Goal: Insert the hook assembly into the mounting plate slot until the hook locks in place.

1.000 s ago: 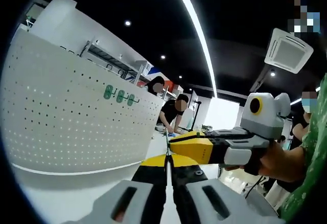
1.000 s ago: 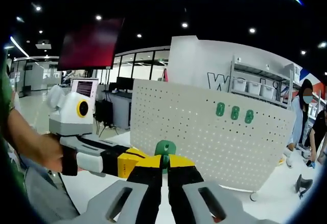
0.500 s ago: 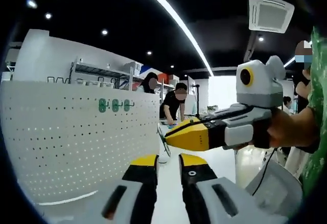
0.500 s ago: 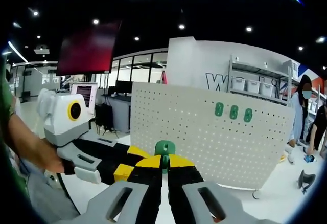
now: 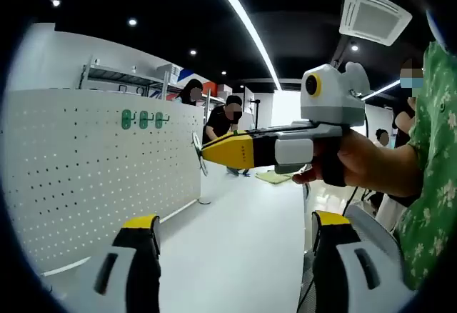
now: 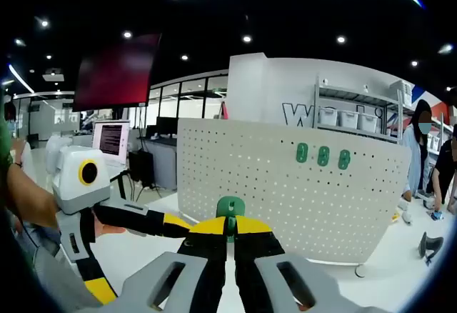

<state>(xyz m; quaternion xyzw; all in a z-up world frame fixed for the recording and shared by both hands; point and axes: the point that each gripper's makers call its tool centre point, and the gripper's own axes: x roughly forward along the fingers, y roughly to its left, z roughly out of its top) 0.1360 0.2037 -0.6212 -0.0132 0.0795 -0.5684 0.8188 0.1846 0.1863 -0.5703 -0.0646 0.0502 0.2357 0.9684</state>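
In the right gripper view my right gripper point(image 6: 230, 229) is shut on a green hook point(image 6: 230, 208) that stands up between its yellow-tipped jaws. Behind it stands the white perforated mounting plate point(image 6: 271, 199) with three green hooks point(image 6: 323, 156) high on its right side. My left gripper point(image 6: 139, 256) comes in from the left with its jaws spread apart. In the left gripper view my left gripper point(image 5: 235, 238) is open wide and holds nothing. The right gripper point(image 5: 206, 152) crosses from the right with the hook point(image 5: 198, 150) edge-on at its tip, apart from the mounting plate point(image 5: 86, 184).
A white tabletop point(image 5: 235, 249) stretches under both grippers. A person's hand and green sleeve point(image 5: 428, 148) hold the right gripper. People point(image 5: 228, 116) stand behind the plate, by shelves with bins point(image 6: 350, 116). A laptop point(image 6: 111, 138) sits at the far left.
My left gripper's jaws went from shut to wide open and drew back from the right gripper's tip. The right gripper kept its hold on the green hook.
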